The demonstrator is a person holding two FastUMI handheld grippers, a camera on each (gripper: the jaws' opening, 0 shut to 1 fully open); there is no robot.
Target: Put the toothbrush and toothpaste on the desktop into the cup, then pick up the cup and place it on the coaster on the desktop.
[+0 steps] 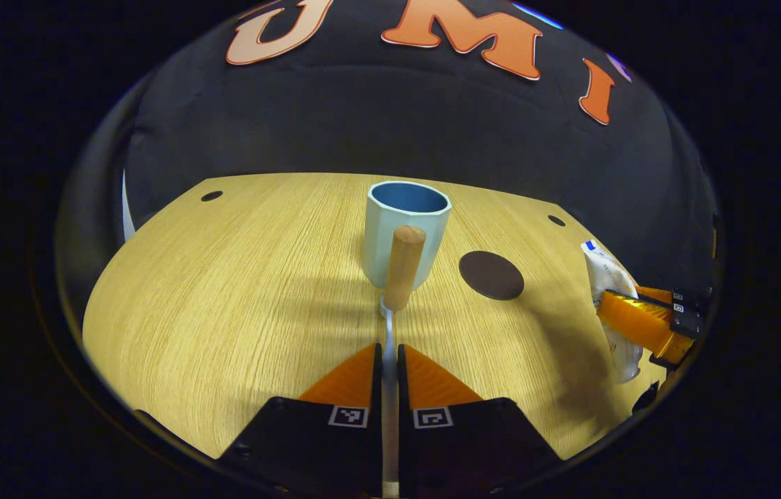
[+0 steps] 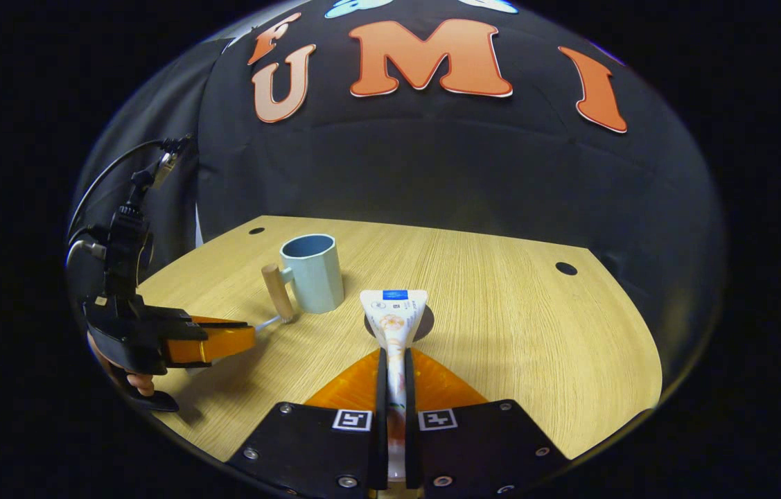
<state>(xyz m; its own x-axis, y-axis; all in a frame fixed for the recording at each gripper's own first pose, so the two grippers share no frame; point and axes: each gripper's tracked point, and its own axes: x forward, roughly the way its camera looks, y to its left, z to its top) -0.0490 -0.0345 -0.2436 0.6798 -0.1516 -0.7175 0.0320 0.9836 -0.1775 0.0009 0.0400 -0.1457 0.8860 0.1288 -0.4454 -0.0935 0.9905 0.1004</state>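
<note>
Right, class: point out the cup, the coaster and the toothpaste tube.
cup (image 1: 397,239), left gripper view, front wall.
coaster (image 1: 491,275), left gripper view, centre of the disc.
toothpaste tube (image 2: 393,315), right gripper view, flat crimped end.

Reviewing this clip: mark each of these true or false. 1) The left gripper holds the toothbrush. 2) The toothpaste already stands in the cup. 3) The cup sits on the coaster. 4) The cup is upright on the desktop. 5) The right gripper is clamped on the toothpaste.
1) True: the left gripper is shut on the toothbrush.
2) False: the toothpaste is held between the right gripper's fingers, outside the cup.
3) False: the cup stands on the bare desktop; the coaster lies beside it, apart.
4) True.
5) True.
</note>
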